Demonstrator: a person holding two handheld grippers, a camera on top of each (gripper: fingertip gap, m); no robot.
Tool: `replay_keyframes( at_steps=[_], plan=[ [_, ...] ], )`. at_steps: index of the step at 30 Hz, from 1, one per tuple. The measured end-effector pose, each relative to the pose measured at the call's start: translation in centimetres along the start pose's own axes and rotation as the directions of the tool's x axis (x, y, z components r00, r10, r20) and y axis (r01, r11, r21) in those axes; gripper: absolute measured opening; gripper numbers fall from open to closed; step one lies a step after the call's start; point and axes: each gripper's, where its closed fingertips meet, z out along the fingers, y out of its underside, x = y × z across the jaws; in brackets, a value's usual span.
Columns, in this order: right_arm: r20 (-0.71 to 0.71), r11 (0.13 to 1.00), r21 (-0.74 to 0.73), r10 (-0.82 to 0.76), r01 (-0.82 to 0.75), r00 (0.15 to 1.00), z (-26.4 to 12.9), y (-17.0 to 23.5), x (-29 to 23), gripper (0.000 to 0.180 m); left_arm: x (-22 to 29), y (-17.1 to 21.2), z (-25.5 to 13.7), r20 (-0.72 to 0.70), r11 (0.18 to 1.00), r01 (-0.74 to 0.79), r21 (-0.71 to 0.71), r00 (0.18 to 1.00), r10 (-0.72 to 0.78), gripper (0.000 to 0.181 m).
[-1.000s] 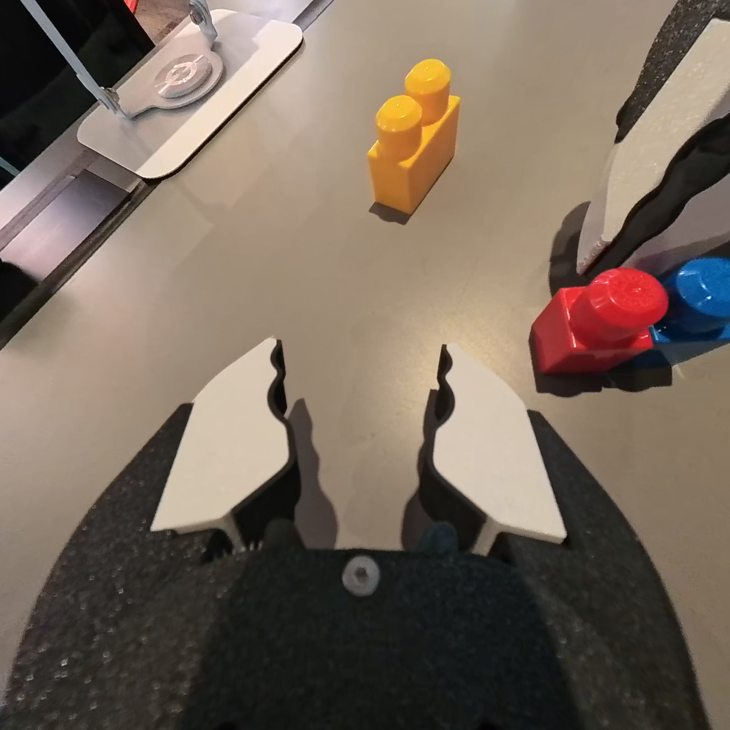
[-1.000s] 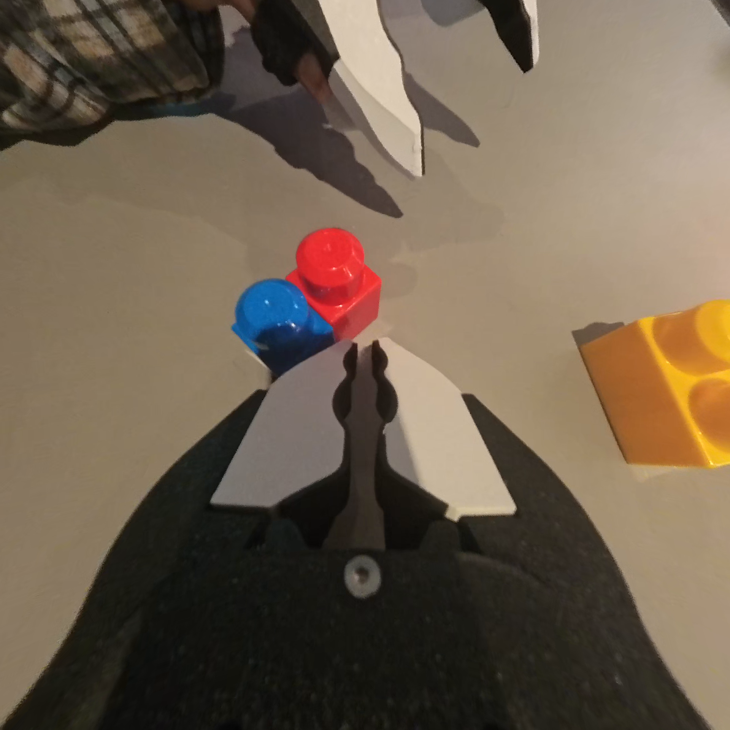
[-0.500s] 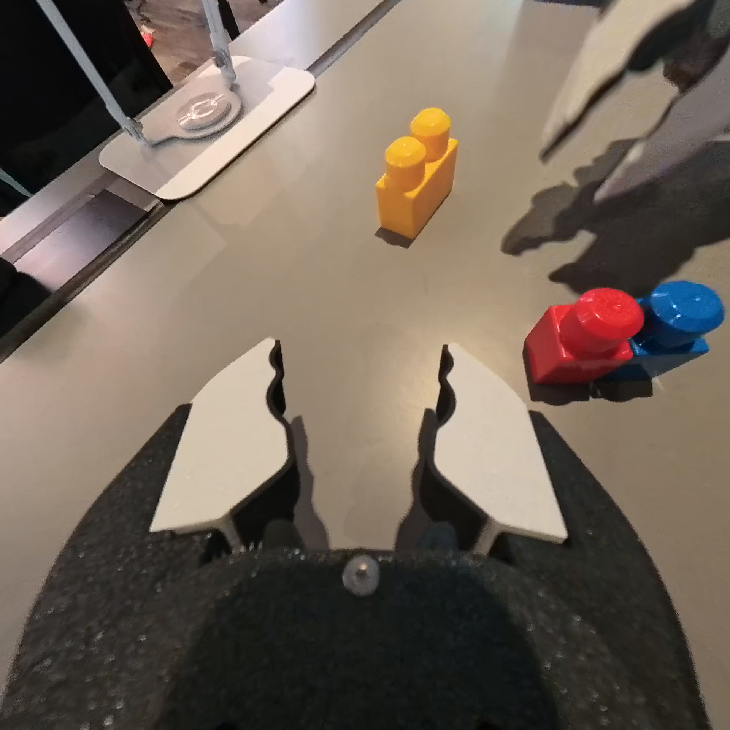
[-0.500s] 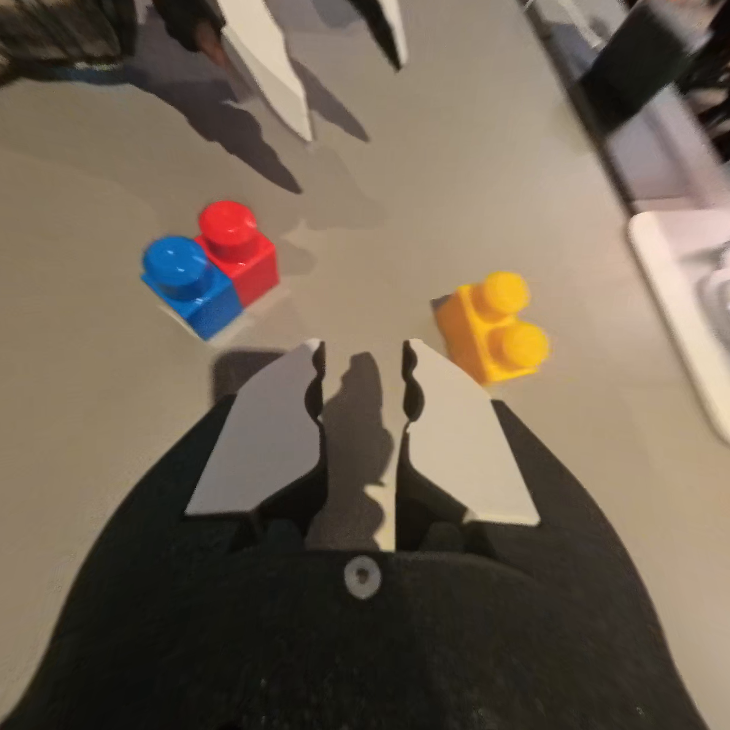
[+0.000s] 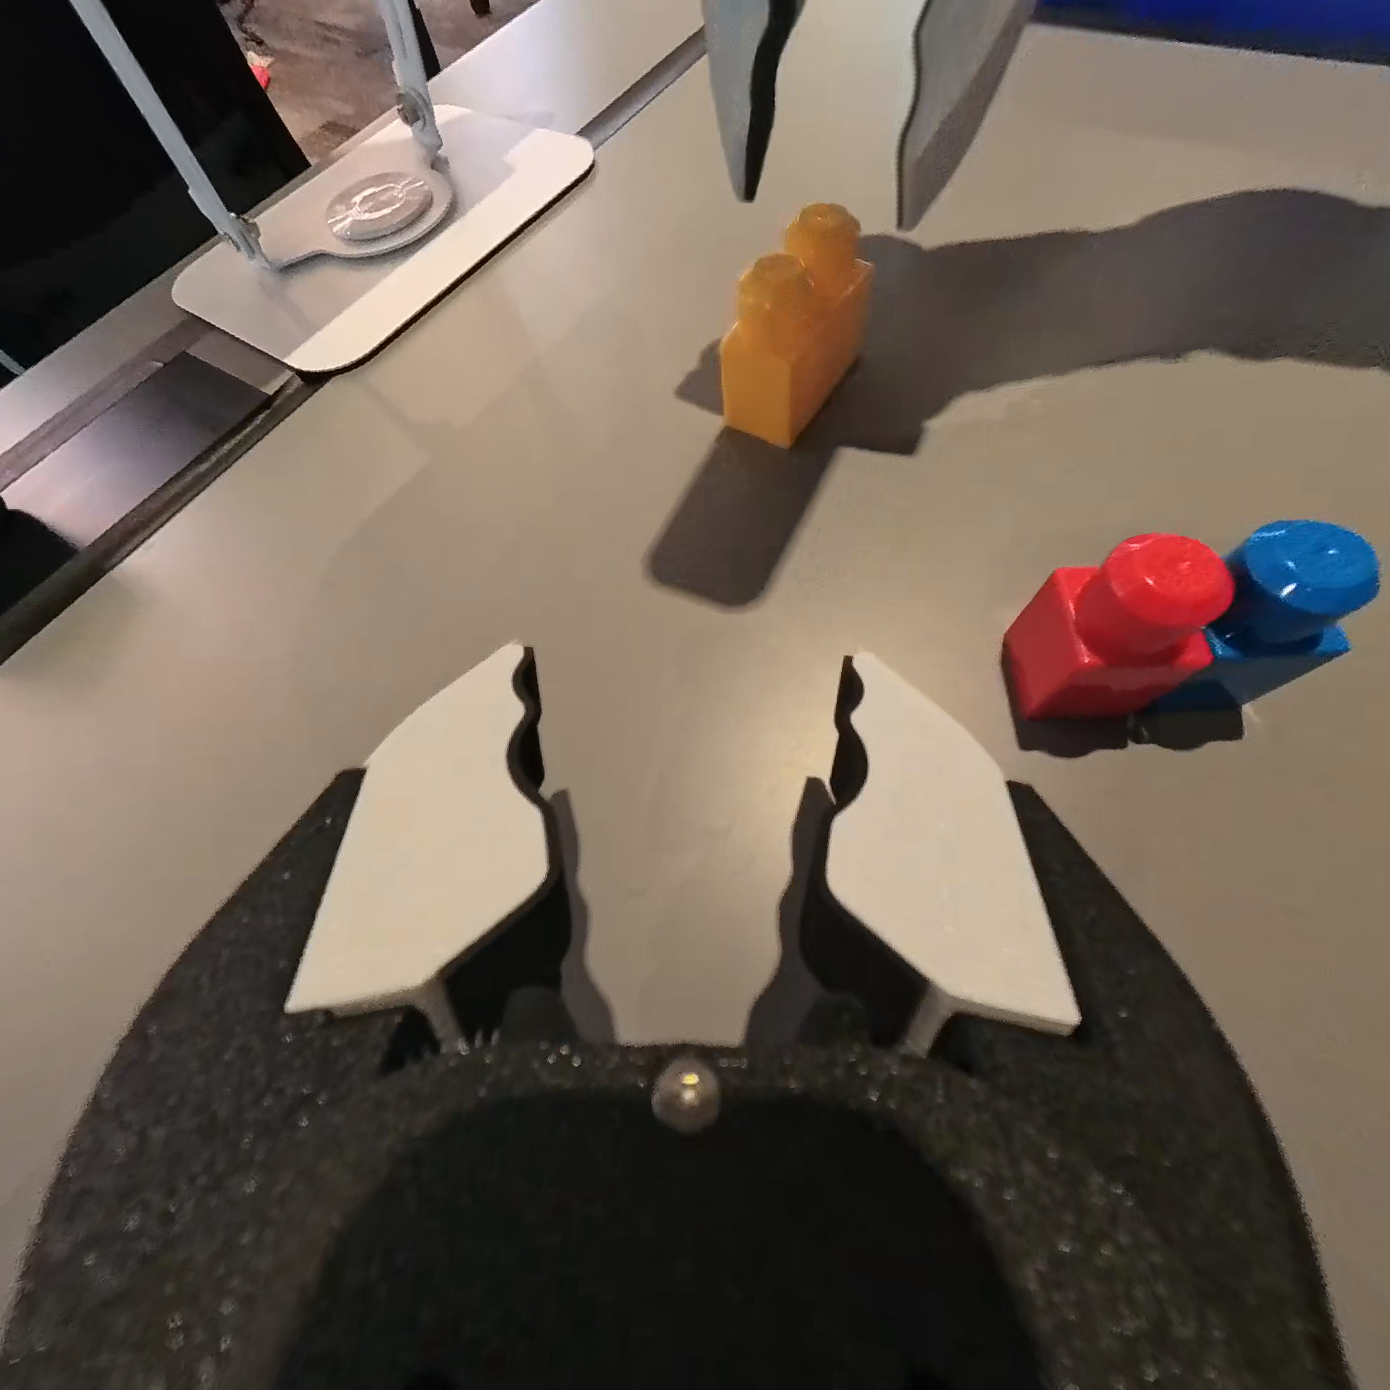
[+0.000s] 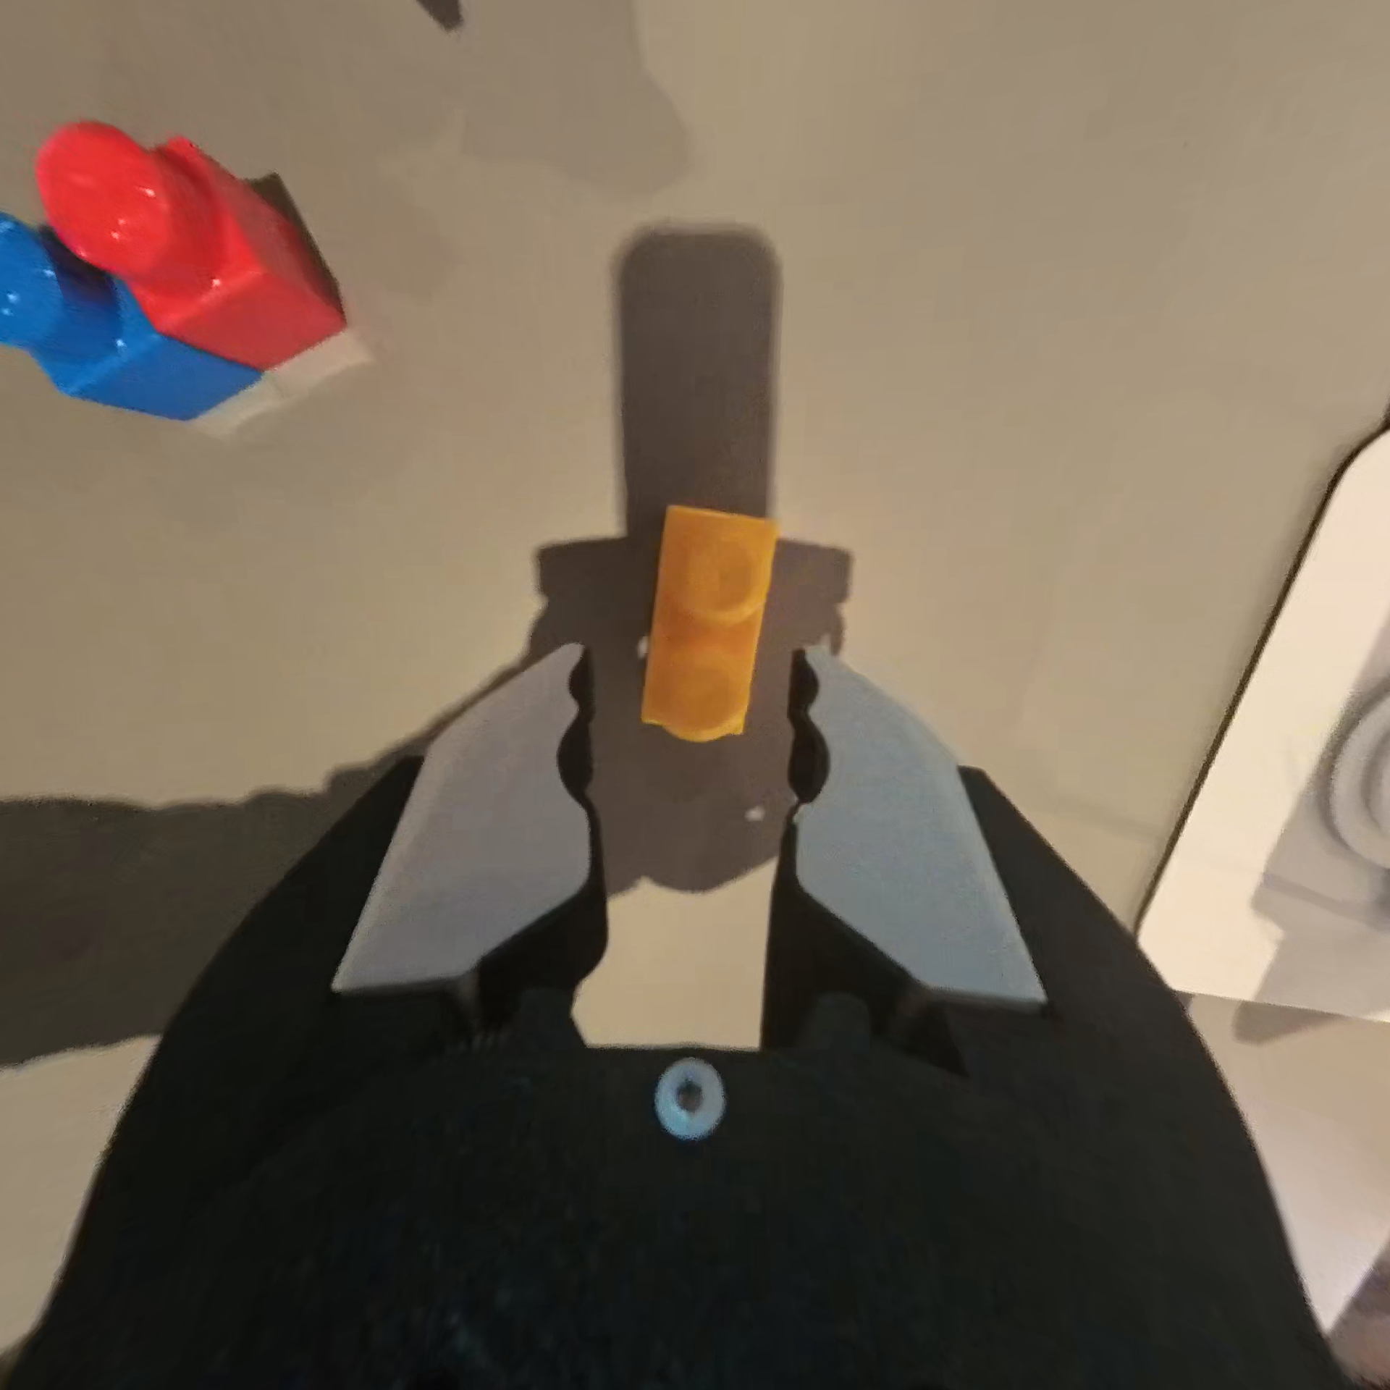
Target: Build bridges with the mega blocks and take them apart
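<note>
No readable text anywhere that I can spot. The round metal disc [image 5: 378, 213] on the white base plate [image 5: 391, 248] has some kind of embossed emblem, but it's too small and blurry to make out. Nothing printed on the blocks either.

Grey tabletop [image 5: 451, 572] bare btwn left gripper [image 5: 688, 662] and yellow two-stud plastic block [image 5: 793, 346]; straight path free. Right gripper [image 6: 690, 662] spread wide above that block, room either side. Red one-stud block [image 5: 1106, 647] touching blue one-stud block [image 5: 1294, 624], off to right. White flat stand plate [image 5: 391, 256] at far-left edge.
</note>
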Motion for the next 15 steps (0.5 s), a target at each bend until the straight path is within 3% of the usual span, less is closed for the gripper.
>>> replay_keyframes(
  at_steps=[7, 15],
  plan=[
    [0.135, 0.992, -0.125, 0.029, -0.012, 0.99, 2.3, 0.5, 0.1, 0.035, -0.1, 0.3, 0.0, -0.001, 1.0, 0.001, -0.011, 1.0, -0.001, 0.076],
    [0.12, 0.982, -0.186, 0.047, -0.024, 0.992, 3.4, 0.8, 0.1, 0.035, 0.1, -0.1, -0.2, -0.008, 1.0, -0.003, 0.002, 1.0, 0.003, 0.076]
  ],
)
